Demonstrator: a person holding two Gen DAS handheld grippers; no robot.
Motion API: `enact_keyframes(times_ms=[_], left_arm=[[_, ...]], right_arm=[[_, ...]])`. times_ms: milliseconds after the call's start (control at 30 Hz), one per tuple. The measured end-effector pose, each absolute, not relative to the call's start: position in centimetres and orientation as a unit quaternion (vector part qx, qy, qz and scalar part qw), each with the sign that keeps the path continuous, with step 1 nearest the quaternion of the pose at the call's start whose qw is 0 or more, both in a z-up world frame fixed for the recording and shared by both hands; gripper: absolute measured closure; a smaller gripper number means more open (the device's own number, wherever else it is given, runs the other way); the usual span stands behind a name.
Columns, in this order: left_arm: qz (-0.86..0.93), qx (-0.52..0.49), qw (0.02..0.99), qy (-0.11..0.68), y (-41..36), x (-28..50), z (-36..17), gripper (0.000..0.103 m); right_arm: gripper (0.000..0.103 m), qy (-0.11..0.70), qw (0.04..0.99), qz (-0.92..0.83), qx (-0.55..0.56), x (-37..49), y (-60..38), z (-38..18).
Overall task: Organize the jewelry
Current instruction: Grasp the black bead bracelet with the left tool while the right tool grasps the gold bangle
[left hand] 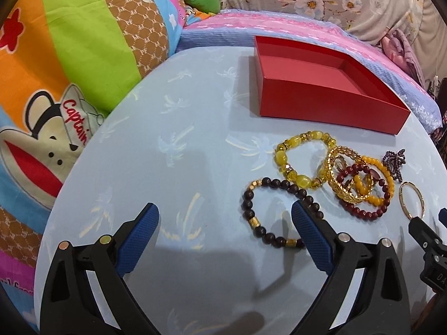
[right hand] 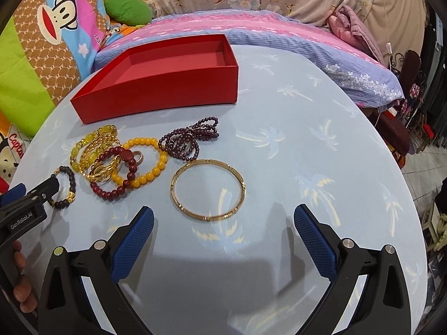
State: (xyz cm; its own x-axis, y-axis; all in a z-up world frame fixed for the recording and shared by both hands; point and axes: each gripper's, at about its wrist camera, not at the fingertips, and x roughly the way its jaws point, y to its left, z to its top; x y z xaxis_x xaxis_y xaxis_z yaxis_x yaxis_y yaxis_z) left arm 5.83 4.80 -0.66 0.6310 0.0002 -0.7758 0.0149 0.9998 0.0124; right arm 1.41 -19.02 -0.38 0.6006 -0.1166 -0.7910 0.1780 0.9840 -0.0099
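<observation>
An open red box (left hand: 329,100) (right hand: 156,92) stands empty at the back of the blue table. In front of it lies a jewelry pile: a dark bead bracelet (left hand: 252,215) (right hand: 71,178), a yellow glass bracelet (left hand: 282,156), a gold chain bracelet (left hand: 335,184), a red bead bracelet (right hand: 111,192), an orange bead bracelet (right hand: 156,167), a purple bead strand (right hand: 184,139) and a thin gold bangle (right hand: 208,192) (left hand: 412,201). My left gripper (left hand: 225,212) is open, its right finger over the dark bracelet. My right gripper (right hand: 223,215) is open just in front of the bangle.
The round table has a light blue palm-print cloth (right hand: 307,139). Behind it is a bed with pink and blue bedding (right hand: 251,28), a cartoon monkey quilt (left hand: 56,83) and a green cushion (right hand: 128,8). The right gripper also shows at the left wrist view's right edge (left hand: 427,234).
</observation>
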Motion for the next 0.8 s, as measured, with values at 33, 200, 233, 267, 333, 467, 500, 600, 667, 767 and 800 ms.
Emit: enact_keyframes(times_ms=[33,200,233,267,333,467,500,600,667,767,800], left_arm=[[-0.008,0.009,0.902,0.432,4.7,6.1,-0.8,0.016],[-0.024,0.008,0.897,0.441,4.5,6.9,-1.1,0.025],[-0.026,0.008,0.897,0.441,4.5,7.0,-1.1,0.025],[-0.027,0.009,0.897,0.440,4.5,7.0,-1.1,0.027],[-0.034,0.008,0.898,0.438,4.4,6.9,-1.0,0.031],[-0.049,0.008,0.900,0.433,4.1,6.8,-0.9,0.043],[-0.053,0.008,0.900,0.432,4.0,6.8,-0.8,0.047],[-0.067,0.009,0.901,0.428,3.7,6.6,-0.7,0.064],[-0.075,0.011,0.901,0.427,3.5,6.5,-0.6,0.073],[-0.087,0.011,0.900,0.427,3.2,6.2,-0.6,0.089],[-0.090,0.008,0.899,0.429,3.3,6.2,-0.6,0.094]], right_arm=[[0.007,0.441,0.893,-0.082,0.032,1.8,-18.9,-0.5],[0.007,0.451,0.889,-0.078,0.027,3.4,-18.5,-0.8],[0.007,0.453,0.888,-0.077,0.028,3.7,-18.4,-0.9],[0.010,0.456,0.886,-0.076,0.029,4.0,-18.5,-1.0],[0.011,0.459,0.885,-0.073,0.034,4.3,-18.6,-1.1],[0.018,0.454,0.888,-0.071,0.034,4.5,-18.6,-1.1],[0.020,0.453,0.888,-0.070,0.033,4.5,-18.5,-1.1],[0.035,0.445,0.892,-0.066,0.033,4.3,-18.4,-0.9],[0.043,0.443,0.894,-0.064,0.033,4.2,-18.3,-0.7],[0.043,0.443,0.894,-0.063,0.033,4.0,-18.3,-0.6],[0.043,0.444,0.893,-0.063,0.033,3.8,-18.3,-0.6]])
